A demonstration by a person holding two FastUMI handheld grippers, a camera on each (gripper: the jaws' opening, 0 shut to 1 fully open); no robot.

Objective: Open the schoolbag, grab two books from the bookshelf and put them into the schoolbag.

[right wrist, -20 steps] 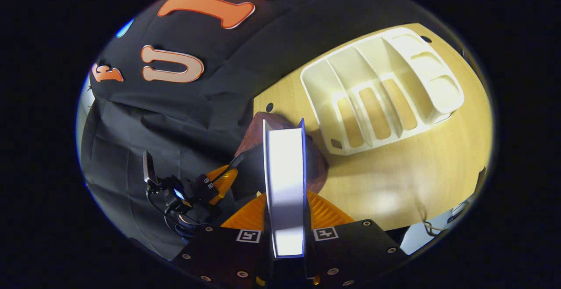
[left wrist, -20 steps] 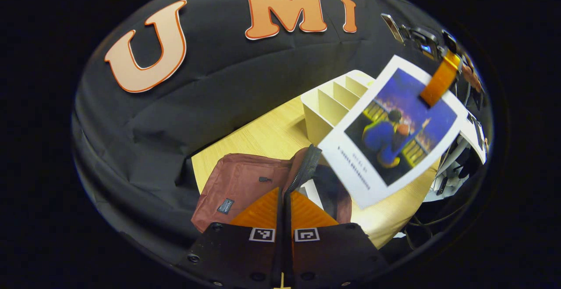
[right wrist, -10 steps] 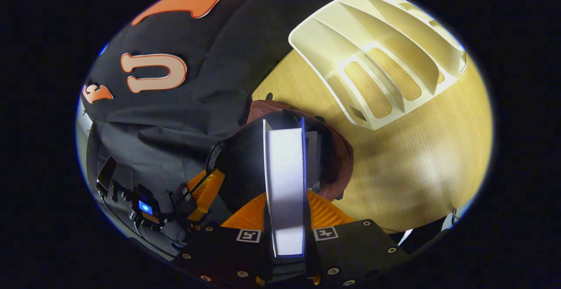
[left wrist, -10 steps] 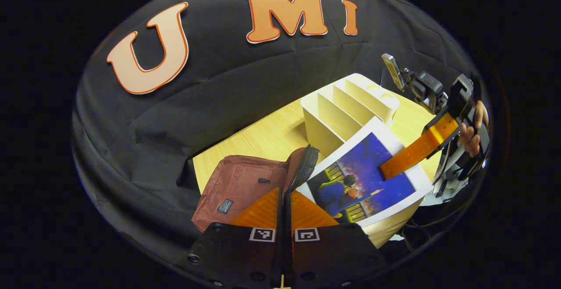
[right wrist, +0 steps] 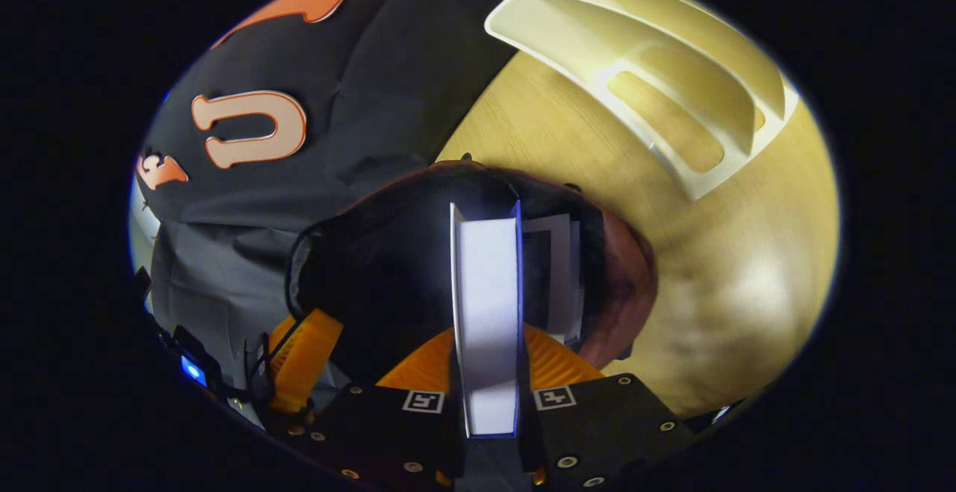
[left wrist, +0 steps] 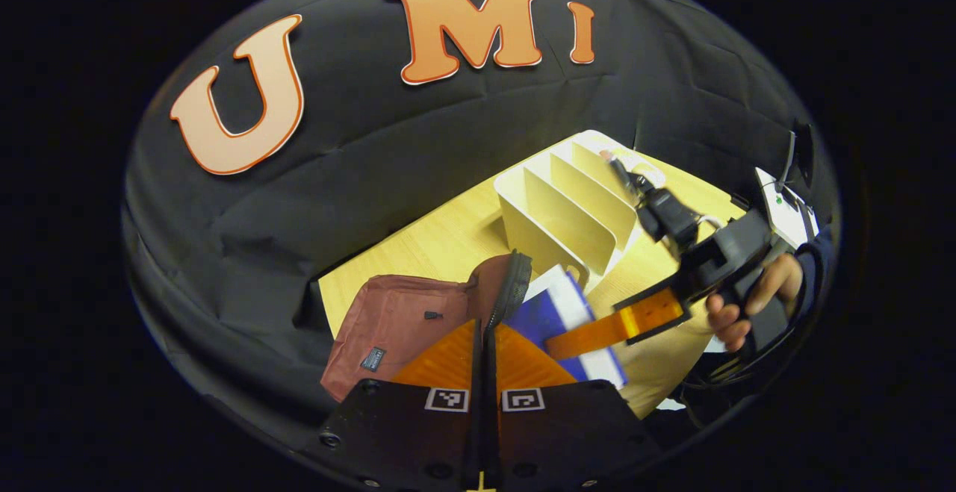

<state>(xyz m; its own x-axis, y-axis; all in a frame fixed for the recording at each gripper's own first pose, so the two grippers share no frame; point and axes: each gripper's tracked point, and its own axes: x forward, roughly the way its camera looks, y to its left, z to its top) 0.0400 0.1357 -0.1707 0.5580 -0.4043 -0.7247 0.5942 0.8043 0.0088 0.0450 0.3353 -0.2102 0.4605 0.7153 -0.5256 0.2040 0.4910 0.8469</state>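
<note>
The brown-red schoolbag (left wrist: 396, 316) lies on the wooden table, and my left gripper (left wrist: 485, 335) is shut on its zipper rim, holding the mouth up. In the left gripper view, my right gripper (left wrist: 582, 335) comes from the right with a hand (left wrist: 747, 305) behind it, shut on a blue book with a white border (left wrist: 556, 305) that dips into the bag. In the right gripper view that book (right wrist: 487, 305) stands edge-on between the fingers of my right gripper (right wrist: 487, 343), over the bag's dark opening (right wrist: 388, 268). A second book (right wrist: 556, 275) stands inside the bag. The left gripper (right wrist: 299, 357) holds the rim at lower left.
The cream bookshelf (left wrist: 567, 201) with upright dividers stands on the table (left wrist: 441, 238) behind the bag, also seen as the bookshelf (right wrist: 672, 59) at the upper right. Black cloth walls the booth on the left and back. Bare table (right wrist: 732, 268) lies right of the bag.
My right gripper has swung the book down from above the table into the bag's mouth. The left gripper has kept its hold on the rim, barely moving.
</note>
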